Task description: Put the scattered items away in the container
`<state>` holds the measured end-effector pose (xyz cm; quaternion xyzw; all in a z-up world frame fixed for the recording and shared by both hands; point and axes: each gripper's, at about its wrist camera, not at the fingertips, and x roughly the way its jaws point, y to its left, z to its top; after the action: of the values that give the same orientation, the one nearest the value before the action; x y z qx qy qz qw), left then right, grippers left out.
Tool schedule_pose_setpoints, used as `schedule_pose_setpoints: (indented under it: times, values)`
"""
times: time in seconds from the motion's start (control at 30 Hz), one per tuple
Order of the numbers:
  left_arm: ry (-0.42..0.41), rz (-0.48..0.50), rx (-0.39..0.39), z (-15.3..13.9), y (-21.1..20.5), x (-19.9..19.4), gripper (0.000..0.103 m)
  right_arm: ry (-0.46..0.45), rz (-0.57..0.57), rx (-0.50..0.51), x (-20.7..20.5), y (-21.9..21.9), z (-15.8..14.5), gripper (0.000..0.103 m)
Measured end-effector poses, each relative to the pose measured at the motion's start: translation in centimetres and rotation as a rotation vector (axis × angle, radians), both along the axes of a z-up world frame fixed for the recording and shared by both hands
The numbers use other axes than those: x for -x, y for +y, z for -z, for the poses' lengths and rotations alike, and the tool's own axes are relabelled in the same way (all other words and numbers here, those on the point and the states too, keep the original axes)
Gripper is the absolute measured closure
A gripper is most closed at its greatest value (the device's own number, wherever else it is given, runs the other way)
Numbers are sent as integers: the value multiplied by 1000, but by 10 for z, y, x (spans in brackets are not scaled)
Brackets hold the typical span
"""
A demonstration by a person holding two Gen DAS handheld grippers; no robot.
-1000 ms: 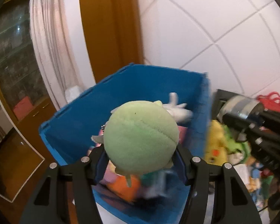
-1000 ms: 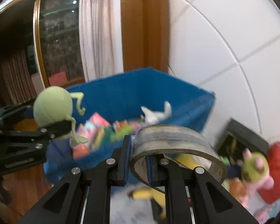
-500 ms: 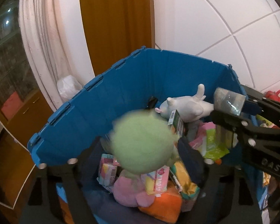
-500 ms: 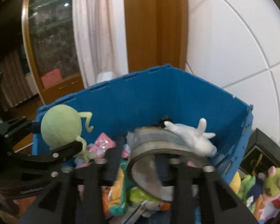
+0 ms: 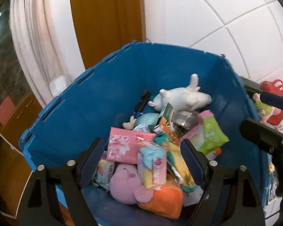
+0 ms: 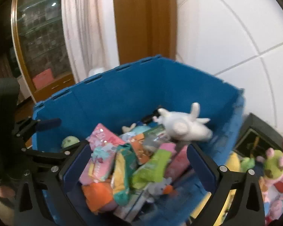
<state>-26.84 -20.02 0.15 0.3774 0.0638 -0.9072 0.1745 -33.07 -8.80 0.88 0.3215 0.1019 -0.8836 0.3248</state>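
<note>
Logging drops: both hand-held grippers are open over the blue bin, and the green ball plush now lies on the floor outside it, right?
Not quite. The green ball plush lies inside the blue bin, at its left wall, as the right wrist view shows. Both hand-held grippers, left and right, are open.

One blue bin, two grippers

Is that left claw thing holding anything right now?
No, the left gripper stands open with nothing between its fingers, only the toys lying below in the blue crate.
</note>
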Motion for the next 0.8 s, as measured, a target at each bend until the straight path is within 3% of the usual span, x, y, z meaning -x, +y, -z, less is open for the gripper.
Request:
schedule_pose_setpoints:
  times: [0.27,0.47,0.57,0.8]
  values:
    - [66,88,-9,-16,65,-30,20,6,178,39,-35,87,3,0]
    - [107,167,-20,-19,137,-74,20,-13,296,31,-93,168,20,0]
    - [113,168,-32,-12,167,-103,19,-36,315,11,-123,195,35,0]
    - [43,171,-27,20,228,-163,19,-88,353,-49,-203,239,78,0]
